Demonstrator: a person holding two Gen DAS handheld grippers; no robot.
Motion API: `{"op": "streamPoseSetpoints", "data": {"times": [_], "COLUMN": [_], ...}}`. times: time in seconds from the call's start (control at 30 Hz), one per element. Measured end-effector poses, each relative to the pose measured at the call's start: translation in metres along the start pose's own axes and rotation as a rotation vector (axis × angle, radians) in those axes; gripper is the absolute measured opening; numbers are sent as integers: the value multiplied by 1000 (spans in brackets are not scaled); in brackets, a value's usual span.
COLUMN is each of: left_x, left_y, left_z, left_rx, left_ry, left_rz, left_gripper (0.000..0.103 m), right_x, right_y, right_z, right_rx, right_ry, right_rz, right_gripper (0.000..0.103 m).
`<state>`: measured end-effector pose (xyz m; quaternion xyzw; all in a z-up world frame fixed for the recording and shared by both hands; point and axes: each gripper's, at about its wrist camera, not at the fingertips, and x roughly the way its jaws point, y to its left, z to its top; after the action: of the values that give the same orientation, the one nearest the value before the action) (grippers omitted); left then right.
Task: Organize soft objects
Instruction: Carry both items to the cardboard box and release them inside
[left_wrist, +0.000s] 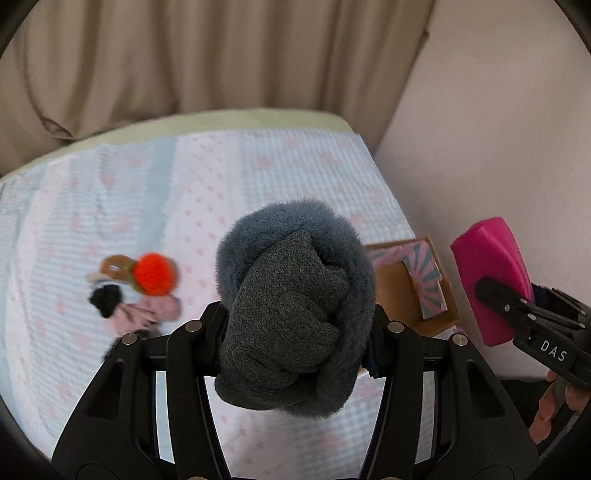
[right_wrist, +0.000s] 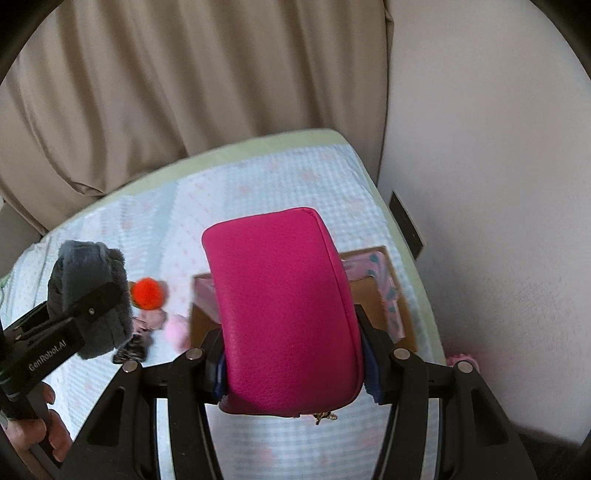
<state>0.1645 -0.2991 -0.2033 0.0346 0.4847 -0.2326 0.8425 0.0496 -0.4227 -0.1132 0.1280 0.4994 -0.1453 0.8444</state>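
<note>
Left gripper (left_wrist: 295, 325) jaws clamped on grey fuzzy bundle (left_wrist: 295, 306), held above bed (left_wrist: 221, 177); right gripper (right_wrist: 291, 354) jaws clamped on pink pouch (right_wrist: 284, 310) over cardboard box (right_wrist: 399, 314); small plush pile (left_wrist: 136, 291) left of box.

Grey-blue fuzzy bundle (left_wrist: 295, 295); hot-pink pouch (right_wrist: 284, 310); orange pompom (left_wrist: 153, 274); pale blue-and-pink checked bedspread (left_wrist: 221, 177)

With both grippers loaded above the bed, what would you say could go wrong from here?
1. The left gripper pinches the grey furry bundle only at its middle; the knit part bulges loose and might slip out.
2. The pink pouch hides much of the cardboard box from the right gripper, so a drop could miss.
3. The grippers sit close together and might collide if both head for the box.
</note>
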Motion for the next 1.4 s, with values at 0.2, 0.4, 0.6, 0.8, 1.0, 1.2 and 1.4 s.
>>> {"op": "streamPoseSetpoints", "data": {"times": [0.2, 0.4, 0.6, 0.8, 1.0, 1.2, 1.4], "left_x": [74, 142, 199, 217, 201, 192, 173], "left_y": [-27, -41, -50, -62, -75, -72, -70], "left_z": [-5, -14, -30, -38, -42, -51, -49], "left_rx": [42, 107, 141, 205, 327, 321, 312], "left_ry": [117, 243, 356, 379, 342, 359, 333], "left_rz": [6, 16, 31, 17, 20, 27, 26], "left_gripper": [49, 49, 49, 54, 103, 103, 103], "right_x": [61, 125, 175, 203, 211, 210, 192], "right_y": [-35, -58, -74, -79, -75, -68, -63], "right_z": [11, 12, 3, -7, -5, -13, -15], "right_rx": [29, 62, 96, 96, 78, 61, 35], "right_ry": [116, 231, 325, 365, 345, 332, 308], "right_rz": [-7, 6, 23, 68, 105, 114, 107], "right_gripper": [51, 51, 51, 51, 101, 103, 103]}}
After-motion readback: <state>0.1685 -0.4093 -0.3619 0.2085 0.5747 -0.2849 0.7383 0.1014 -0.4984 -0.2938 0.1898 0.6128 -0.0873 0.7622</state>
